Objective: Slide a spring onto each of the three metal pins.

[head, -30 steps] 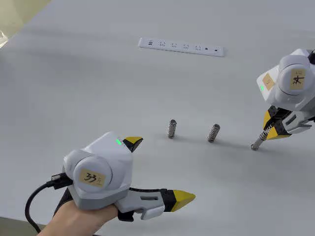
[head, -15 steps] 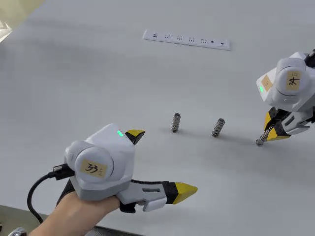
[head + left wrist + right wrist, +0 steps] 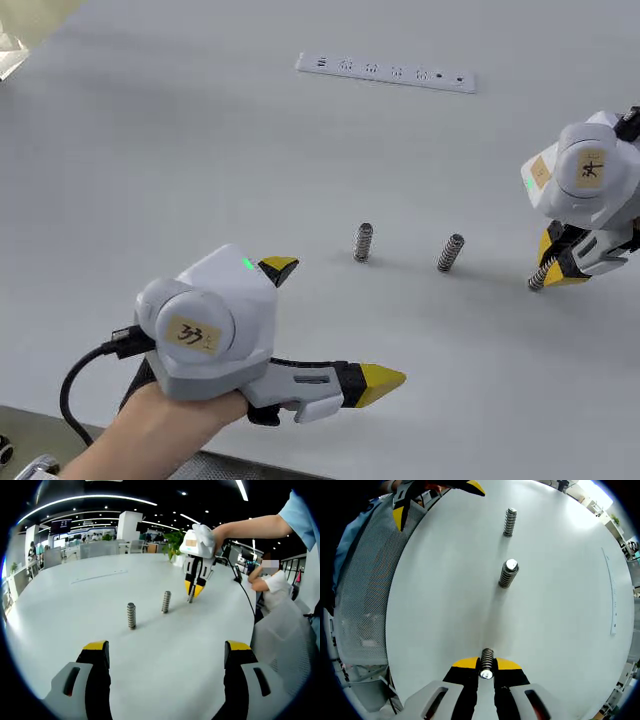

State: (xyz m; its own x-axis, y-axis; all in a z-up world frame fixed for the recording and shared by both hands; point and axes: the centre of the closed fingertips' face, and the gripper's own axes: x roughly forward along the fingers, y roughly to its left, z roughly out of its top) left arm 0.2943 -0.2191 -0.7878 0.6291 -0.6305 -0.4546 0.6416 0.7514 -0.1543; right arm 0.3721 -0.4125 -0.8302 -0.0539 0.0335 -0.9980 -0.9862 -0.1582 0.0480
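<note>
At the bench (image 3: 200, 150), we hold the right tool (image 3: 552, 268) clamped shut on the third pin (image 3: 536, 283), with a spring (image 3: 486, 656) already coiled round its shaft. The pin hangs tilted, its lower end at the bench surface or just above it; we cannot tell which. The middle pin (image 3: 450, 253) and the far pin (image 3: 363, 242) stand in a row beside it, each wearing its own spring. The left tool (image 3: 330, 320), gripped in a hand (image 3: 160, 440), hovers low over the near edge with its jaws spread wide and nothing between them. A power strip (image 3: 390, 72) lies well apart at the back.

By our reading, the step in hand is standing this last sprung pin up in line with the other two. To do it well, we should first swing the right tool until the pin is plumb. We then lower it until its foot sits flat on the bench, and only then ease the jaws apart. The opening should be slow and even, because a snap release could tip the pin or let the spring hop off. The withdrawal wants to go straight up and away from the middle pin, which stands near enough to be clipped. The left tool is free to steady things if the pin wobbles.
</note>
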